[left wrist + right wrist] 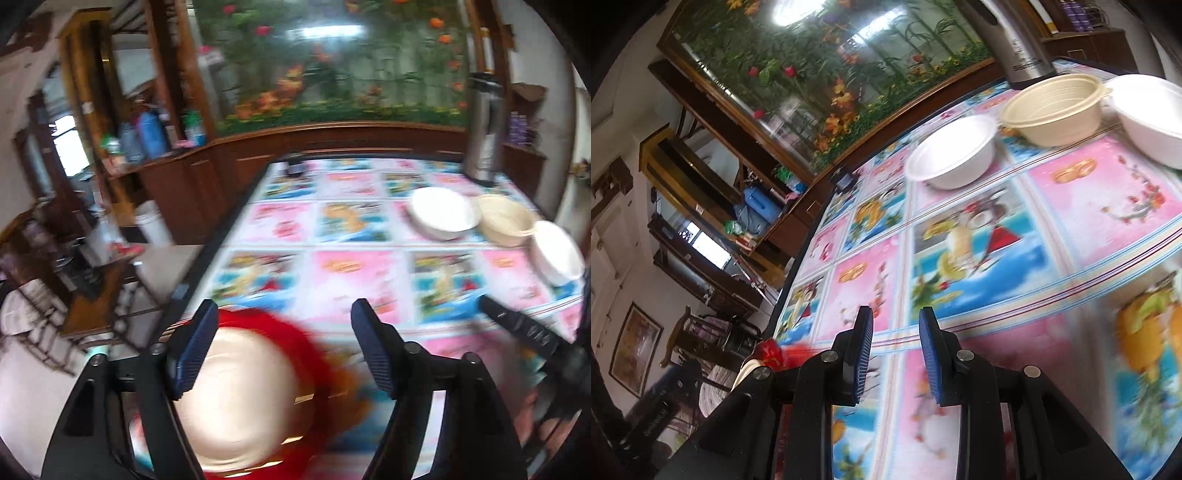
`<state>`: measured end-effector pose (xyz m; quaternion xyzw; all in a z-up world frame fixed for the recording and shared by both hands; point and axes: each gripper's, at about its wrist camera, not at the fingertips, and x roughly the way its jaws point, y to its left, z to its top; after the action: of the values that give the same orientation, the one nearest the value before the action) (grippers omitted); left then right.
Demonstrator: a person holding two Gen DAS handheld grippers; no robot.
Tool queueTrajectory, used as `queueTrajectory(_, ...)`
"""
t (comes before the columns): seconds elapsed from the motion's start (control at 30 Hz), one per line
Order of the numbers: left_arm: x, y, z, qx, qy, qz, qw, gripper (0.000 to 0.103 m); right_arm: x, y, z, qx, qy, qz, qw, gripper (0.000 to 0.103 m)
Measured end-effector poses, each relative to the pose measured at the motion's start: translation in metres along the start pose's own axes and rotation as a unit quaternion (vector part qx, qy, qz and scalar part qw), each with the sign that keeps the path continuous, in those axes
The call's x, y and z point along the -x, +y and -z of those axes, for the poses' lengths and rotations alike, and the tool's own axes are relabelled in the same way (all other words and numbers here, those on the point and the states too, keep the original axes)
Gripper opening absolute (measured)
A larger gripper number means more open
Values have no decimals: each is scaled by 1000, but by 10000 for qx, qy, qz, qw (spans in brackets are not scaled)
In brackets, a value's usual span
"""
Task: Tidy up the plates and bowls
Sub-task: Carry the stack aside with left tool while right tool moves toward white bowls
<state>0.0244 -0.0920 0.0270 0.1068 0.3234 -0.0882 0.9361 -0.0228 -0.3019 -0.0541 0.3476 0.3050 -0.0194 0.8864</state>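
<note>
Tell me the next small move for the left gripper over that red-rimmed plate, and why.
Probably lower the left gripper and bring one finger under the rim of the red-rimmed plate before closing. Its jaws stand wide open and hold nothing, and the plate lies at the near table edge below them. The three bowls, white bowl, cream bowl and second white bowl, stand far off.
</note>
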Motion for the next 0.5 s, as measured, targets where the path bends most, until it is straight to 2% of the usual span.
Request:
queueTrajectory(0.2,-44,-54,-34,156,550,784,9953,75,16,-37,-43,-312,45,86,9995,30)
queueTrajectory(0.33,-70,-64,-54,581,789,791,9920,75,12,-44,-76,-380,159,33,9991,35)
queueTrajectory(0.4,-75,-63,-58,836,754,715,9911,75,3,-46,-95,-442,167,-3,9989,37)
queueTrajectory(0.5,-83,-65,-59,940,636,523,9922,75,-14,-47,-113,-610,190,-56,9979,41)
